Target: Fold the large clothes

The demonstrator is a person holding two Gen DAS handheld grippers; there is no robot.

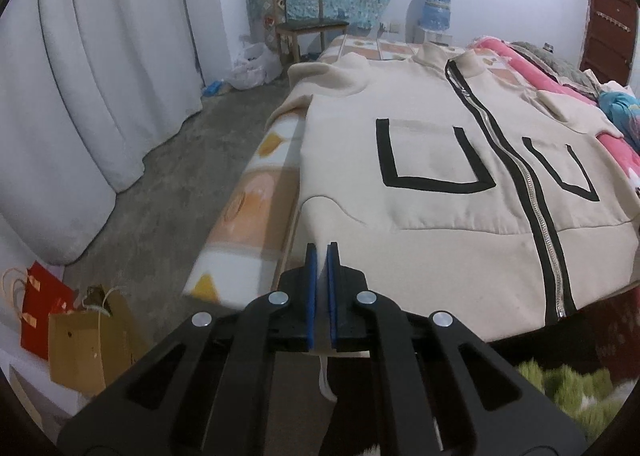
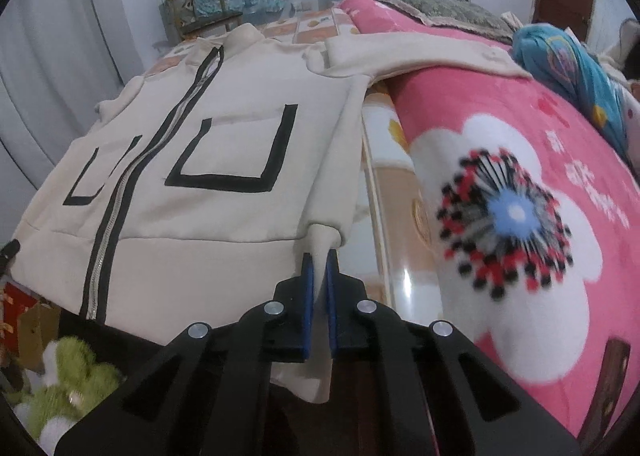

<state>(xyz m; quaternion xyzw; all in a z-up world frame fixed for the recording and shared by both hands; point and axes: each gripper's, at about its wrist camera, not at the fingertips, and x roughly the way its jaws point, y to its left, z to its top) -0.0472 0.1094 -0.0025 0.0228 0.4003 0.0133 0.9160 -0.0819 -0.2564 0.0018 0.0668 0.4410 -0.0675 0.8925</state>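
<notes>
Right, here is what I see from my two wrist cameras.

Jacket: a cream zip-up jacket (image 1: 432,183) lies front up on the bed (image 1: 256,195), collar toward the far end, hem at the near edge, where it spills a little over the side.
Jacket details: a black-trimmed silver zipper (image 1: 532,191) runs from collar to hem, with a black-outlined pocket on each side of it.
Sleeves: one sleeve lies along the bed's left edge in my left view; the other stretches out over the pink blanket (image 2: 520,183) in my right view.
Left gripper: my left gripper (image 1: 322,256) has its blue pads pressed together on a pinch of the jacket's hem at the near left corner of the garment (cloth hangs below the pads).
Right gripper: my right gripper (image 2: 320,260) is clamped the same way on a raised peak of the hem at the opposite near corner, just beside the bed's patterned sheet.
Blanket: pink with a big white flower, covering the right part of the bed, its edge near the jacket.
Room: white curtains (image 1: 100,75) on the left, a wooden chair (image 1: 308,21) and a blue water bottle (image 1: 436,7) past the bed's far end.
Floor: a red bag (image 1: 40,308) and a brown paper bag (image 1: 84,340) sit near the curtains.
</notes>
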